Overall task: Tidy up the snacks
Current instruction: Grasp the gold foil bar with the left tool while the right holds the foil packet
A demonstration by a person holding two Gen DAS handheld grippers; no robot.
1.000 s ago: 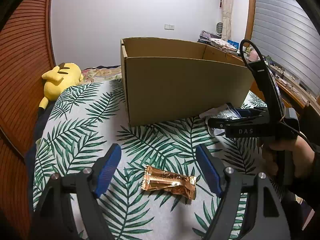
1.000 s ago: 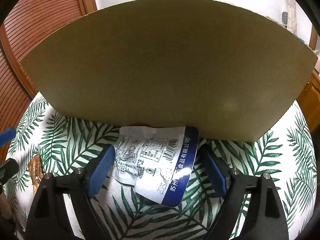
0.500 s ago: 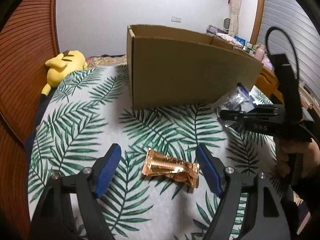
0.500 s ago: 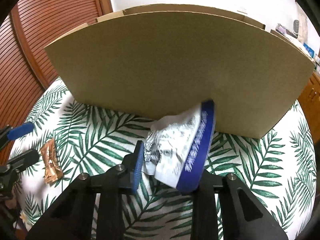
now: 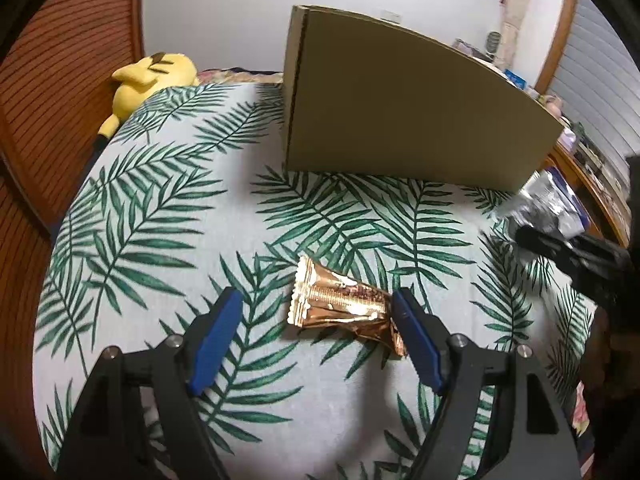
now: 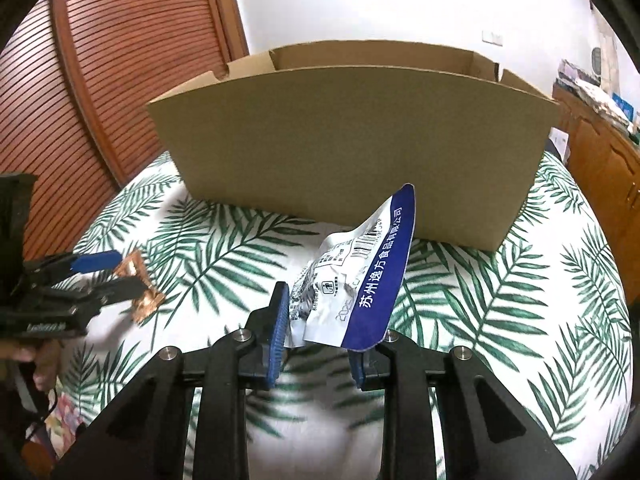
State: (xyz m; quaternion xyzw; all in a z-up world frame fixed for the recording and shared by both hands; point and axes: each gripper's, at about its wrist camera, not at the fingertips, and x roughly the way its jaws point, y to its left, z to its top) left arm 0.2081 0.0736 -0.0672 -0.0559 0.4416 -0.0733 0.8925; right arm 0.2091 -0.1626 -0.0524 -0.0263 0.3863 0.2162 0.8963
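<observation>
Copper-foil snack packet [image 5: 344, 307] lies flat on the leaf-print tabletop [image 5: 160, 216], between the spread blue pads of the left hand-held gripper [image 5: 316, 338], its crumpled end touching the right pad while the left pad stands apart. The right hand-held gripper [image 6: 318, 338] is clenched on a white-and-blue snack pouch [image 6: 360, 276], raised off the cloth just before the near wall of the open cardboard box [image 6: 352, 152]. Bare cloth stretches left of the box toward a yellow plush toy [image 5: 150, 80] at the far edge.
</observation>
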